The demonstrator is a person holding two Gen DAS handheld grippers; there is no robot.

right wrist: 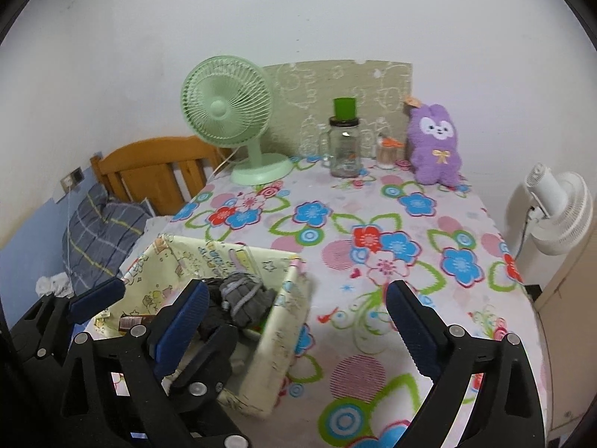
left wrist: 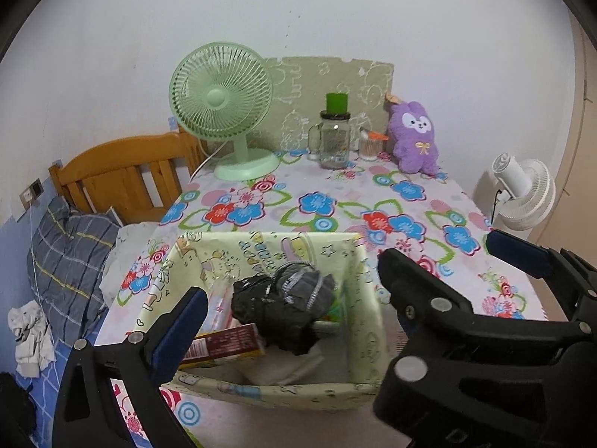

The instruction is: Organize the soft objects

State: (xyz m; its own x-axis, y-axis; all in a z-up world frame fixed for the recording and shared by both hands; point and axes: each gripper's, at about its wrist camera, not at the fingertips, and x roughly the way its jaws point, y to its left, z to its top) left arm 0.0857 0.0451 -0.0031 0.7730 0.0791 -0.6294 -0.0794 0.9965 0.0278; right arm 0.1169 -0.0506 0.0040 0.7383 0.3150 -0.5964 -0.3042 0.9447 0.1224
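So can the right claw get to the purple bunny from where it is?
Probably yes. The right claw is open and holds nothing, and the flowery tablecloth between it and the bunny looks bare. The jar and small cup stand off to the bunny's left, out of the way.

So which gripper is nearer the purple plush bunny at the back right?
Right, though only slightly. The right gripper hangs open over the bare tablecloth, facing the bunny. The left gripper sits open over the fabric box, further left.
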